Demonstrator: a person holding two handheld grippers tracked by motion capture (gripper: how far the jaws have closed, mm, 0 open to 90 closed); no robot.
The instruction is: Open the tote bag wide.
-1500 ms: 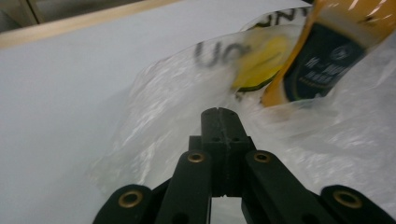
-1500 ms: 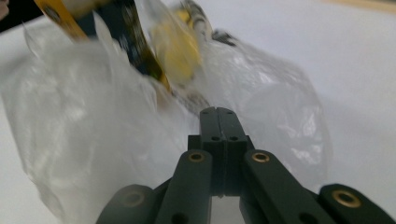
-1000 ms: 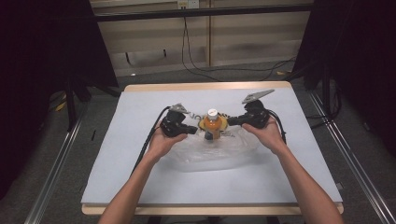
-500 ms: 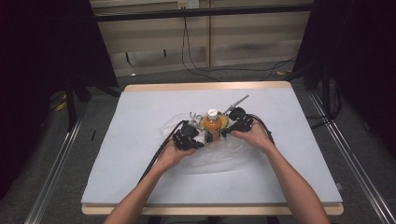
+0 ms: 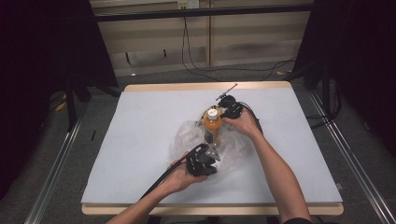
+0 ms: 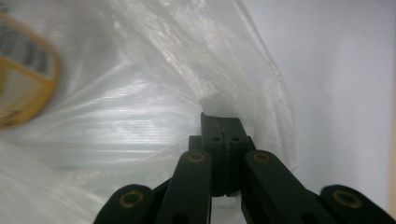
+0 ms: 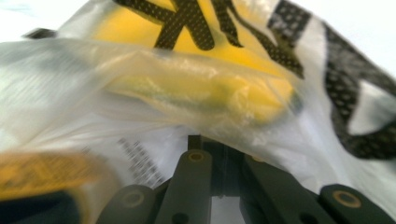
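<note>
An orange bottle [image 5: 212, 125] with a white cap stands upright inside a crumpled clear plastic bag [image 5: 187, 140] at the middle of the table. My left gripper [image 5: 211, 150] is at the bag's near side, just in front of the bottle. In the left gripper view its jaws [image 6: 223, 128] are pressed together with the bag's film [image 6: 140, 112] pinched at their tips, and the bottle's yellow label [image 6: 23, 88] sits far left. My right gripper [image 5: 220, 114] is behind the bottle. Its shut jaws [image 7: 215, 142] grip the film [image 7: 70, 93], with the yellow label [image 7: 187, 37] close ahead.
The white table cover [image 5: 140, 116] has bare room to the left, right and front of the bag. Each gripper's black cable trails back along the person's forearm [image 5: 275, 172]. Loose cables [image 5: 224, 70] lie on the floor beyond the table's far edge.
Both hands swung around the bottle with the bag: the left gripper went from the bottle's left to its near side, the right gripper from its right to behind it.
</note>
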